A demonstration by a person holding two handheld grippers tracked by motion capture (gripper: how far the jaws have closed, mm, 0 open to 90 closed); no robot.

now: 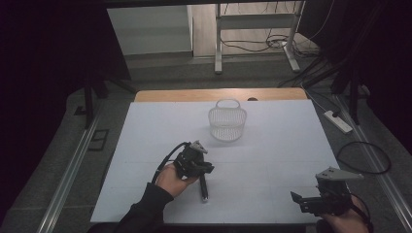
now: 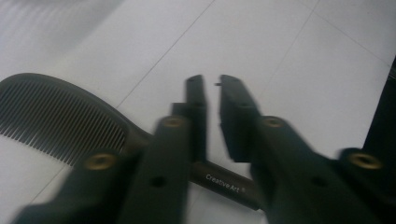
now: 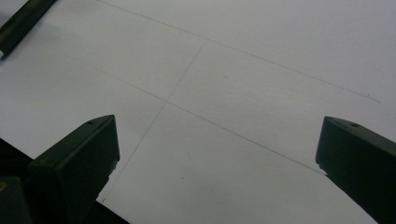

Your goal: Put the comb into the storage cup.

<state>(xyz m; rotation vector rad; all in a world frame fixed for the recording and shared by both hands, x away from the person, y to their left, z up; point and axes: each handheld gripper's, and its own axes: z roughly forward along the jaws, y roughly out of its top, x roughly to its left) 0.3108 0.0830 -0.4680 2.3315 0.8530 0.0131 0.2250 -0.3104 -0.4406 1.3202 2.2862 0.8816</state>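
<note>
Your left gripper [image 1: 201, 170] sits low over the white table sheet [image 1: 272, 145], near its front edge and left of centre. Its jaws are closed almost together, with just a thin gap between their tips. The left gripper view shows a dark comb [image 2: 60, 116] lying flat on the sheet: its toothed part fans out to the left of the jaws, and its round handle [image 2: 224, 183], printed with small white lettering, runs underneath them. From the blurred picture you cannot tell for sure whether the pads are pinching the handle or have closed just above it. In the high view the comb [image 1: 203, 187] still rests on the sheet, so it looks not yet lifted.

Your right gripper [image 1: 311, 200] rests at the near right corner, well apart from the comb, with its jaws spread wide and nothing between them.

A small white mesh basket [image 1: 227, 121] stands upright toward the far side of the sheet, and looks empty. Judging from this, the grasp is barely made, and lifting the comb and carrying it, likely to the basket, remain.
</note>
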